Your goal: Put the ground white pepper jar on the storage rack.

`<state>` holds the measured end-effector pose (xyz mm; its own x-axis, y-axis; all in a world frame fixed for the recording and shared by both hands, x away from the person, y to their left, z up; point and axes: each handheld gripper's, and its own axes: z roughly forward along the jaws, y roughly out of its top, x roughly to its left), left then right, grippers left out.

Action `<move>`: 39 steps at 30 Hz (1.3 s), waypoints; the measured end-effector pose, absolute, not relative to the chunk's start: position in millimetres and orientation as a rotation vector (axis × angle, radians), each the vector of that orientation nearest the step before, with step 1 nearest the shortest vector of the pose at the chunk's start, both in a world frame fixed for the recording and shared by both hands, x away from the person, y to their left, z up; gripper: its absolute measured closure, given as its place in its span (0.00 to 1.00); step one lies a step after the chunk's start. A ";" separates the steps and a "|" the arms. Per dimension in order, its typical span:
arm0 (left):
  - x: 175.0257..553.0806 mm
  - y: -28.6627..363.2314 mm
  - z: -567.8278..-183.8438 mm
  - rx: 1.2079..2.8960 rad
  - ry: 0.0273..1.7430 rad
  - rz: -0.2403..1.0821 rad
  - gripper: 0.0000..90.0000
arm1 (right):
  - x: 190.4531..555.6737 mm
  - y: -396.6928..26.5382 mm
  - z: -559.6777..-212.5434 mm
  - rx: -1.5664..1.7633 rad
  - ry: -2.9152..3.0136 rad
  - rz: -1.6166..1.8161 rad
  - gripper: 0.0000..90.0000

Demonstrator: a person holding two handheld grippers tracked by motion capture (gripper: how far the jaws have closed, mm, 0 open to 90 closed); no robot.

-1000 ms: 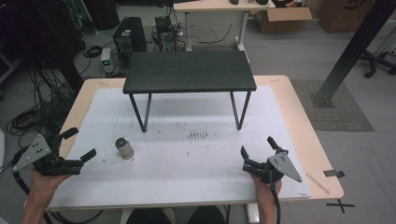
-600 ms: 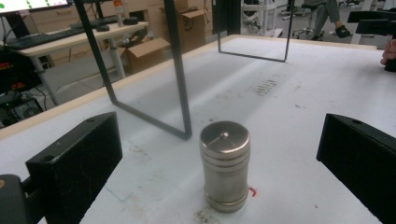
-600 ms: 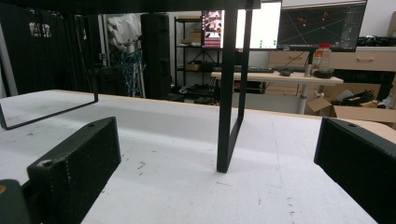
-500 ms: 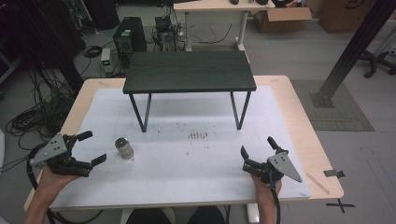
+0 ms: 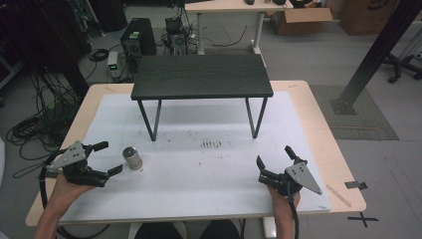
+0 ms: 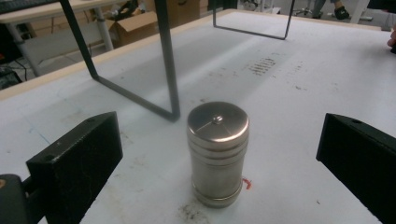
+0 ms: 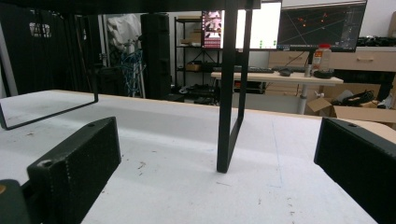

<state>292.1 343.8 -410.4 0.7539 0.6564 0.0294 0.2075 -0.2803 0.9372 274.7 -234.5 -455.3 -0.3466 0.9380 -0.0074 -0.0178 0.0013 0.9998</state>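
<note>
White tabletop point(image 5: 199, 179), unlabelled steel canister point(image 6: 217, 151) upright between spread left tool point(image 5: 103, 157), right tool point(image 5: 272, 160) spread.

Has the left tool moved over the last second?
Yes. The left tool has shifted right, closing on the metal canister, which stands upright in its place on the white table.

Counter point(image 5: 308, 124): carries the small stand, the canister and both tongs.
Stand point(image 5: 201, 75): at the far middle of the counter, on its legs.
Canister point(image 5: 132, 158): upright on the counter, near and left of the stand's left legs (lid up).
Left tongs point(image 5: 110, 158): at the near left edge, just left of the canister, jaws wide apart and not touching it.
Right tongs point(image 5: 273, 160): near right edge, well apart from the canister.
</note>
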 end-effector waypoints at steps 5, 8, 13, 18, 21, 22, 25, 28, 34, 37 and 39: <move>297.6 337.1 -416.2 1.868 0.686 0.490 0.01 | 274.7 -234.6 -455.3 1.004 1.453 1.470 0.00; 301.0 333.9 -419.5 1.880 0.704 0.482 0.01 | 274.7 -234.6 -455.3 1.004 1.453 1.470 0.00; 305.8 330.0 -424.5 1.894 0.730 0.470 0.02 | 274.6 -234.5 -455.3 1.006 1.453 1.469 0.00; 308.9 326.0 -428.8 1.906 0.733 0.466 0.05 | 274.7 -234.5 -455.2 1.005 1.454 1.469 0.00; 310.9 324.1 -431.4 1.908 0.738 0.461 0.07 | 274.7 -234.5 -455.3 1.005 1.454 1.469 0.00; 311.7 323.5 -432.3 1.908 0.741 0.460 0.08 | 274.7 -234.5 -455.3 1.005 1.454 1.469 0.00; 313.7 322.9 -433.9 1.907 0.742 0.456 0.12 | 274.7 -234.5 -455.3 1.005 1.454 1.469 0.00; 314.8 322.2 -434.8 1.903 0.737 0.445 0.17 | 274.7 -234.5 -455.3 1.005 1.454 1.469 0.00; 316.2 320.1 -437.7 1.915 0.742 0.443 0.23 | 274.7 -234.5 -455.3 1.006 1.454 1.469 0.00; 316.6 319.2 -438.8 1.921 0.742 0.446 0.27 | 274.7 -234.5 -455.3 1.005 1.454 1.469 0.00; 316.9 318.8 -439.5 1.925 0.744 0.449 0.29 | 274.7 -234.5 -455.3 1.006 1.454 1.469 0.00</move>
